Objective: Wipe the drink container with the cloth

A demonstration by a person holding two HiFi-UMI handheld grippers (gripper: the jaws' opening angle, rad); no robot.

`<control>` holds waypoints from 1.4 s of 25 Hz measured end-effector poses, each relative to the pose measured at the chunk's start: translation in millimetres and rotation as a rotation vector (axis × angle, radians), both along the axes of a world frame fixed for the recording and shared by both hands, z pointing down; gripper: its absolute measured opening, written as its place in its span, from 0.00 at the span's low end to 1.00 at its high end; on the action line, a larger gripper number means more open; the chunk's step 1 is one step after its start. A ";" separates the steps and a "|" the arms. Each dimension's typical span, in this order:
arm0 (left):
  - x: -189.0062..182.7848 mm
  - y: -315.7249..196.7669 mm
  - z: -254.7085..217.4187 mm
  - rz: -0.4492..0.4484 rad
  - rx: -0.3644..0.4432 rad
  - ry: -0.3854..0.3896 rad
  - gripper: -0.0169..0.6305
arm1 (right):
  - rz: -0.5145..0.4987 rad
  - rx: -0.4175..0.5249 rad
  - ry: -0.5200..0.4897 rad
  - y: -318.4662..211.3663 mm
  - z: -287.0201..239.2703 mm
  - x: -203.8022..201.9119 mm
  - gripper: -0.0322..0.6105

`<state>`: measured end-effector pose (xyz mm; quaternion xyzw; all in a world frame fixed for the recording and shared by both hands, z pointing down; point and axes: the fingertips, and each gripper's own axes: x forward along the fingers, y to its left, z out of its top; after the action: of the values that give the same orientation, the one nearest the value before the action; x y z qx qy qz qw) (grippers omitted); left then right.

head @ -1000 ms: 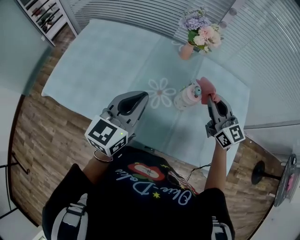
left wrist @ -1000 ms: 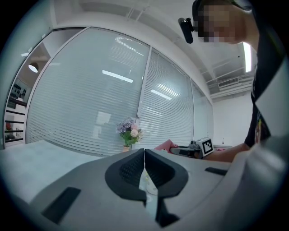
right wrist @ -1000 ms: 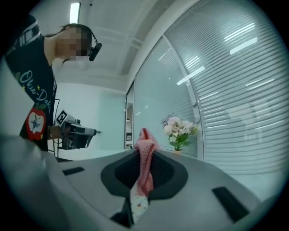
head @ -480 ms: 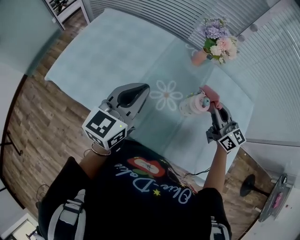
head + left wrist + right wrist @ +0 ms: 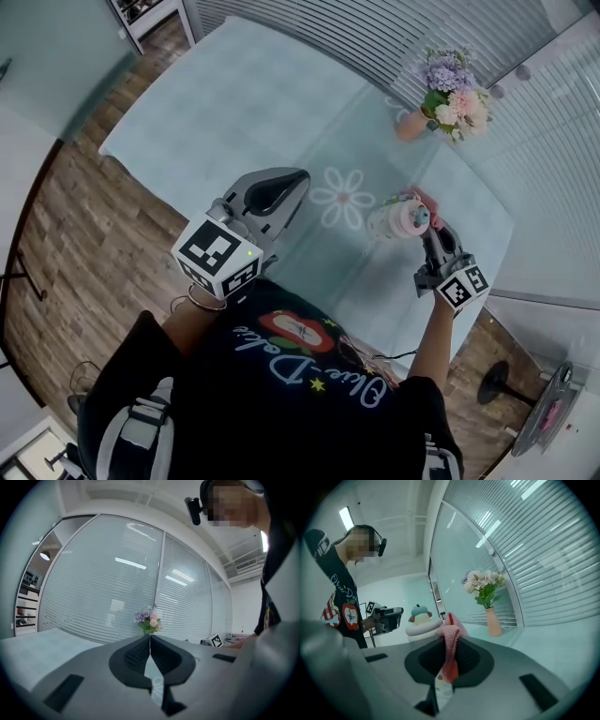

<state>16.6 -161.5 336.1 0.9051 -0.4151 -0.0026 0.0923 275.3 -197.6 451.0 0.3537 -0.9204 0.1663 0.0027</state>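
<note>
A pale pink drink container (image 5: 395, 219) with a blue cap stands on the light blue table (image 5: 234, 103), to the right of a white flower print. My right gripper (image 5: 432, 221) is shut on a pink cloth (image 5: 427, 205), which rests against the container's right side. In the right gripper view the cloth (image 5: 450, 639) hangs pinched between the jaws, with the container (image 5: 421, 620) just beyond to the left. My left gripper (image 5: 296, 177) is held above the table's near edge, left of the container, its jaws closed together on nothing (image 5: 150, 641).
A vase of flowers (image 5: 441, 97) stands at the table's far right corner, also in the right gripper view (image 5: 488, 602). Slatted glass walls run behind the table. Wooden floor lies to the left and right, with a round stand base (image 5: 495, 382) at the right.
The head camera has shifted, so the scene sits further right. My right gripper with the cloth has stayed pressed against the container's right side, sliding slightly. The left gripper kept its place.
</note>
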 end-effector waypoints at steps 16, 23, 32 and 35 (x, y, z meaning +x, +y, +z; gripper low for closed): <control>7.5 -4.3 0.7 0.031 0.001 0.001 0.03 | 0.062 -0.168 0.188 1.1 66.4 1.8 0.09; 8.0 -5.2 -0.3 0.038 0.001 0.011 0.03 | 0.185 -0.206 0.319 -2.6 80.8 16.0 0.09; 19.0 -5.3 -1.3 0.074 0.004 0.023 0.03 | 0.486 -0.147 0.169 13.6 19.9 59.8 0.09; 25.1 -3.9 -2.2 0.090 0.005 0.022 0.03 | 0.472 -0.090 0.117 19.1 -3.6 47.9 0.09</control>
<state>41.6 -165.4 333.9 0.9230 -0.3729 -0.0097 0.0946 323.2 -178.5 447.5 0.5675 -0.8023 0.1822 0.0327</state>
